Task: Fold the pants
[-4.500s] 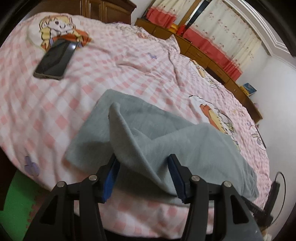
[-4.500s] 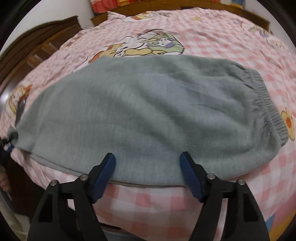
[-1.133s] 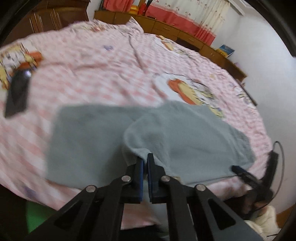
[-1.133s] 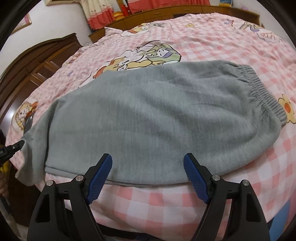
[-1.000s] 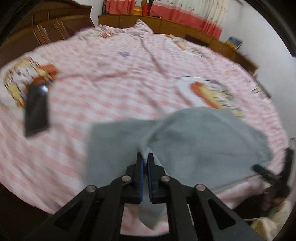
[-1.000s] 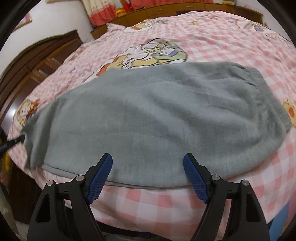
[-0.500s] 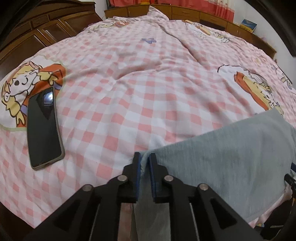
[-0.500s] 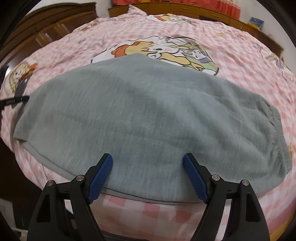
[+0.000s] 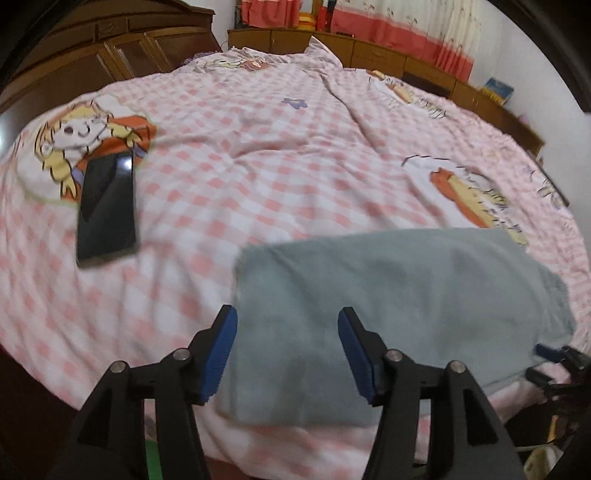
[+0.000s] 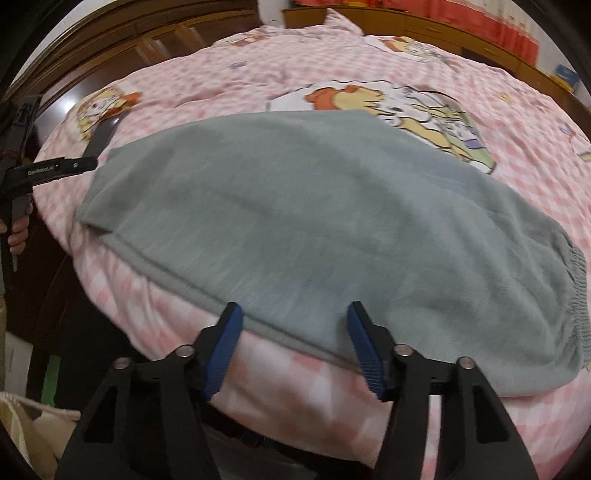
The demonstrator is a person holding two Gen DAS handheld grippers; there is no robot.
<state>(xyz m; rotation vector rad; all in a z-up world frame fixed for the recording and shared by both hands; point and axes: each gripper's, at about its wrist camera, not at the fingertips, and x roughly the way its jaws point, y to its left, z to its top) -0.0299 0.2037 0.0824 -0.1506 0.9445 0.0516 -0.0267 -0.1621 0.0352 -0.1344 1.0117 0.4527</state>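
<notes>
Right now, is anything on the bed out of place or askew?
Yes, one thing: a black phone lies on the pink checked bedspread, apart from the grey pants, on a cartoon print. It is no part of the folding. The pants lie flat, with the near-left hem corner slightly uneven. Both claws are open.

A home bedroom: a pink checked cartoon bedspread (image 9: 258,155), wooden wardrobes (image 9: 122,55), and curtains (image 9: 406,29).

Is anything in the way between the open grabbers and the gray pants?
Nothing visible is. The gray pants lie right in front of the open right gripper and left gripper. The black phone lies off to the side on the pink bedspread.
</notes>
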